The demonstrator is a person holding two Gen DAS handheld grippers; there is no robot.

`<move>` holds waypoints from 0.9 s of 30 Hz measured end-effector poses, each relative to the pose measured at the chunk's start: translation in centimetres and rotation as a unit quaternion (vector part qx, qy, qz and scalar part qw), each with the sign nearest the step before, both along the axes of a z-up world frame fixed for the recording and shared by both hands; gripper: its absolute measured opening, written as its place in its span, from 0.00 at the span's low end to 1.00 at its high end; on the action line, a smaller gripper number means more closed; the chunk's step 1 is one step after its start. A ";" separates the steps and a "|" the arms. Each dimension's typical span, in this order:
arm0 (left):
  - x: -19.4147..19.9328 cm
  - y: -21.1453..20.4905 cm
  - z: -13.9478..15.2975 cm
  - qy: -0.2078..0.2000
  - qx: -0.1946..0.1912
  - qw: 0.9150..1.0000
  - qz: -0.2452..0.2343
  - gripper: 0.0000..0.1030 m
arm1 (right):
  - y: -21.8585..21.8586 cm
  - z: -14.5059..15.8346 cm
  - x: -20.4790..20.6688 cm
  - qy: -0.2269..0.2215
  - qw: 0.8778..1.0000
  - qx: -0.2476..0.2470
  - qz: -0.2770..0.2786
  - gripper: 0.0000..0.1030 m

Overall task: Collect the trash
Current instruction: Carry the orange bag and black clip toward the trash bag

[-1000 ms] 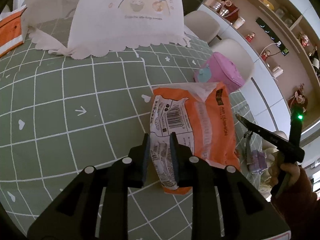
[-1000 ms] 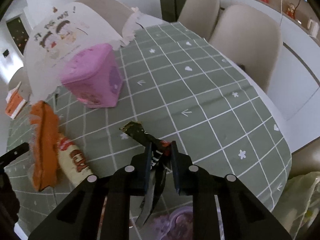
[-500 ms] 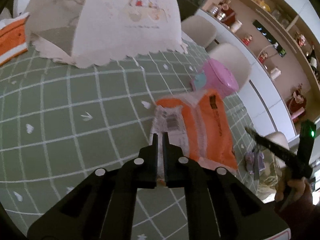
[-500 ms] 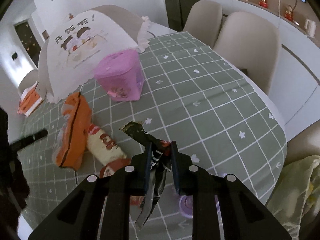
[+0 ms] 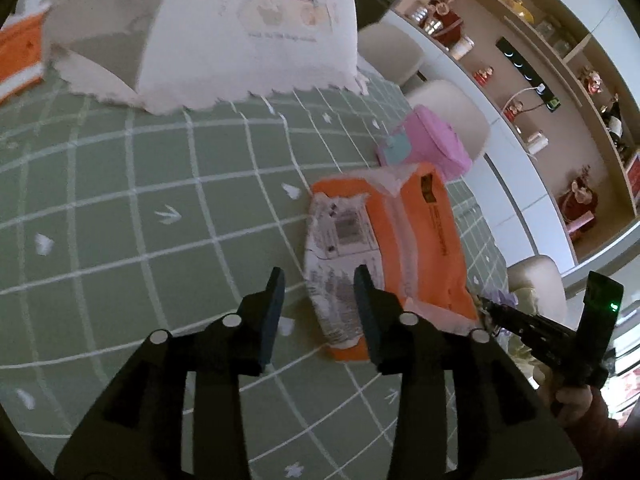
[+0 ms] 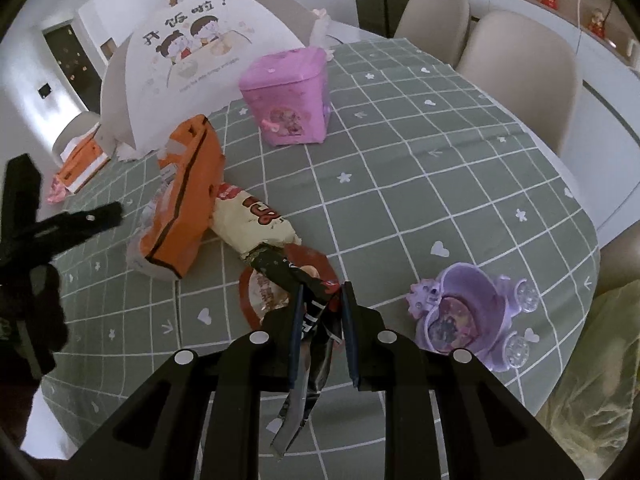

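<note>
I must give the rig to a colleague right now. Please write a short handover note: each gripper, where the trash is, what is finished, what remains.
Left gripper: open, empty, over the near end of the flat orange plastic package.
Right gripper: shut on the dark crinkled snack wrapper, held above the green checked tablecloth.
On the table: the orange package, a cream snack bag beside it, a round red-rimmed lid under the gripper.
Done: only the dark wrapper is picked up.
Left: bin it, then collect the rest. No bin is clearly visible.
</note>
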State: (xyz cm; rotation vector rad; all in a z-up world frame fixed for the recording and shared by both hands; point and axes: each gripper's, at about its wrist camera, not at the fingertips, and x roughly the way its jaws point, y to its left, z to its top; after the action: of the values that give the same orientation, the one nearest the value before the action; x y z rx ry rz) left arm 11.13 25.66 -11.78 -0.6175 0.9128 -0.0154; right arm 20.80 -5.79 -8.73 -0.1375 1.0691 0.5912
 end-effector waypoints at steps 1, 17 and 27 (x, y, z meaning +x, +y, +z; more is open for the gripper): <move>0.3 -0.3 -0.4 0.005 -0.001 1.000 0.001 0.36 | -0.1 0.1 0.0 -0.001 1.000 0.000 -0.002 0.18; 2.4 -4.1 3.9 -0.033 0.064 0.997 -0.010 0.02 | -2.7 0.7 -1.0 -0.004 0.999 0.019 -0.036 0.18; -1.0 -3.2 9.7 -0.091 0.066 0.994 0.005 0.02 | -4.3 3.6 -3.7 -0.043 0.997 0.038 -0.048 0.18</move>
State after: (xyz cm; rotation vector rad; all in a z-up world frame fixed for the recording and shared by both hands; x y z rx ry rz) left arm 10.09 22.48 -2.03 -0.4883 0.7267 -0.0017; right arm 17.13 -10.12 -5.10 -0.0448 0.9627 0.5329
